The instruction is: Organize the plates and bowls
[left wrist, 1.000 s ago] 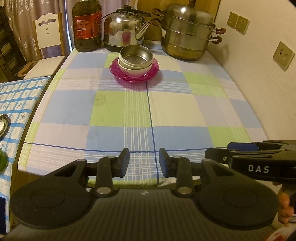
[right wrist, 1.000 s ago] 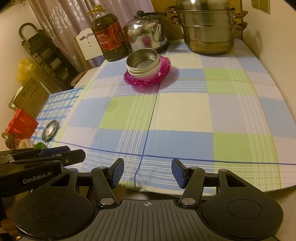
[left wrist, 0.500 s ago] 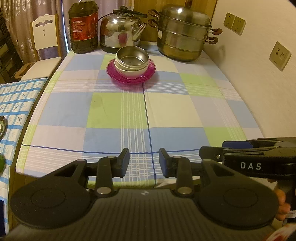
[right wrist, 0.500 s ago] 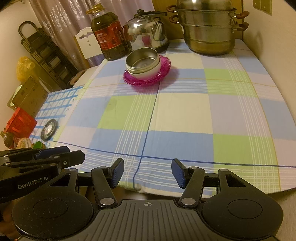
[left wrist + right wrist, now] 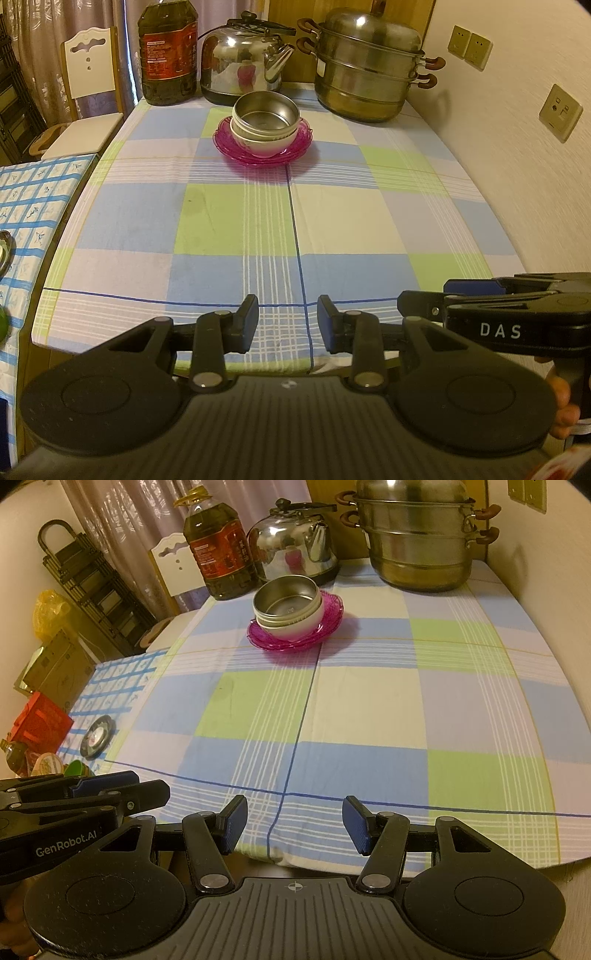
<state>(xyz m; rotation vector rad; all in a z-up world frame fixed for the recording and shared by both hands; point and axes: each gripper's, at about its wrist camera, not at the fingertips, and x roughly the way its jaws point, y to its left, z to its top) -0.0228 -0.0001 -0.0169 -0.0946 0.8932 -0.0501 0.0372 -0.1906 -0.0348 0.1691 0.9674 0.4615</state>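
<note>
Tableware stacked toward the far end of a table (image 5: 388,206) covered by a checked cloth: a steel bowl (image 5: 265,114) nests inside a white bowl (image 5: 264,142), which stands on pink glass plates (image 5: 263,144). Behind the stack, along the far edge, stand an oil bottle (image 5: 168,55) at the left corner, a steel kettle (image 5: 243,70) in the middle and a tiered steamer pot (image 5: 369,70) at the right corner, near the wall. The left gripper (image 5: 287,323) hovers over the near edge, its jaws a little apart with nothing between them. The right gripper (image 5: 293,825), likewise over the near edge and just beside the left one, has its jaws wider apart and also empty. Both are well apart from the stack. A second table (image 5: 33,199) with a blue grid cloth adjoins the left edge.
</note>
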